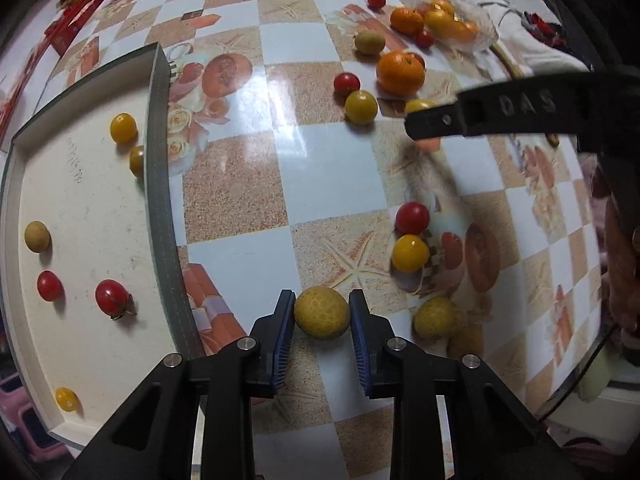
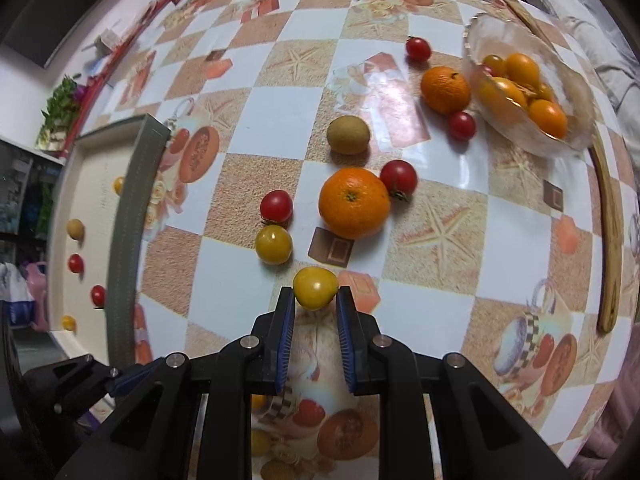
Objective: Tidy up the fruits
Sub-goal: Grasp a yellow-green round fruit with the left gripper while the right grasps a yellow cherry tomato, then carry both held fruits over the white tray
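Note:
My left gripper (image 1: 322, 300) points down at the table and is shut on a pale yellow round fruit (image 1: 321, 312), a pad pressing on each side. A second such fruit (image 1: 438, 318) lies just right of it. My right gripper (image 2: 315, 296) is shut on a yellow cherry tomato (image 2: 315, 286), gripped at the fingertips. A white tray with a grey wall (image 1: 160, 168) stands on the left. It holds yellow tomatoes, red tomatoes and a tan fruit. In the left wrist view one of the right gripper's black fingers (image 1: 432, 122) reaches in from the right.
Loose on the checked tablecloth lie a large mandarin (image 2: 354, 202), a second mandarin (image 2: 445, 89), a green-brown fruit (image 2: 348, 135) and several red and yellow tomatoes. A glass bowl (image 2: 580, 128) of orange fruit stands at the far right. The table's wooden edge (image 2: 612, 240) curves along the right.

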### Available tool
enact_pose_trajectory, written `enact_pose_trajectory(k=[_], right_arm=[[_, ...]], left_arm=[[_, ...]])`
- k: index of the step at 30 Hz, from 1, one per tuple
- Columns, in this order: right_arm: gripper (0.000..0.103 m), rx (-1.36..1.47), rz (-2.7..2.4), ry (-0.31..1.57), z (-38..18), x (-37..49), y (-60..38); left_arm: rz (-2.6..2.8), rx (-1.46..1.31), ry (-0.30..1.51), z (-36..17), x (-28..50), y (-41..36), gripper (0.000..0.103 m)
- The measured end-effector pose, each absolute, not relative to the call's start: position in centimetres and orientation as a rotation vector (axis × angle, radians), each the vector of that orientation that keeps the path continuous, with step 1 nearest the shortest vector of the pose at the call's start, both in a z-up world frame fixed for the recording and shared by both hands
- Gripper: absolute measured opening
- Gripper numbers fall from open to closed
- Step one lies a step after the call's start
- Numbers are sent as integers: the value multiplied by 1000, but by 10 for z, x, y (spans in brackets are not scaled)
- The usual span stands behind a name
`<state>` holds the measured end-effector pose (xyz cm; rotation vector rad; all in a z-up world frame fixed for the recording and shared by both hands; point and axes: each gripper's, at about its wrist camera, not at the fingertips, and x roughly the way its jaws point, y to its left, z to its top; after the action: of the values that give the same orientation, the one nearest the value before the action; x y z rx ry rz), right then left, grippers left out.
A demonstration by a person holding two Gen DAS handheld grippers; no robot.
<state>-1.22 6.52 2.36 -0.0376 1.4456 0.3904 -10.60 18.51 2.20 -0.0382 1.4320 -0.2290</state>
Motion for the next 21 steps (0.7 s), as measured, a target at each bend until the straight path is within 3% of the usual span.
enact_pose_trajectory(k=[21], right_arm=[[23,61,423,1442,59,-50,50]], left_arm=[[-150,-104,1346,77,-117,241,29]])
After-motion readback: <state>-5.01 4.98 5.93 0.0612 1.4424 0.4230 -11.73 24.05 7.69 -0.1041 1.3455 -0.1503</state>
